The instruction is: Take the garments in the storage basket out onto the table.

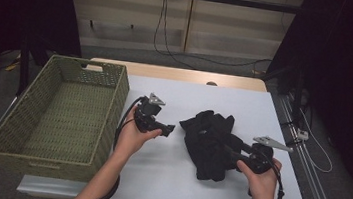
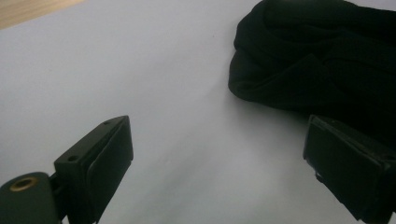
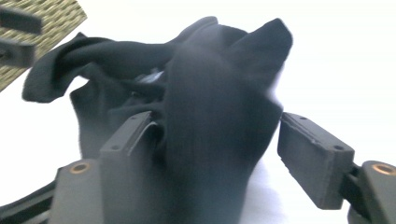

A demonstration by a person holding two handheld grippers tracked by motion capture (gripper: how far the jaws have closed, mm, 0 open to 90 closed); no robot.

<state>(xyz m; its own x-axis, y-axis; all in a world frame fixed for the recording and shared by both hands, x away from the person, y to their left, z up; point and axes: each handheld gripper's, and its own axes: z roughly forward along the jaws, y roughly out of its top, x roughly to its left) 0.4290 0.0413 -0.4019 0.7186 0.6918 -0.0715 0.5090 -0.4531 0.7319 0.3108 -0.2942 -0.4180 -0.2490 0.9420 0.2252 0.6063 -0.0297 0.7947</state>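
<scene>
A crumpled black garment lies on the white table top, right of centre. My right gripper reaches into its right side from the person's right hand. In the right gripper view a raised fold of the garment stands between the jaws of the right gripper; it leans on the left pad and a gap shows before the right pad, so the jaws are open. My left gripper hovers just left of the garment, open and empty. From the left gripper, the garment lies ahead to the right.
A large woven green basket stands at the left edge of the table, nothing visible inside. A wooden strip runs along the table's far edge. Cables hang on the back wall and trail at the right side.
</scene>
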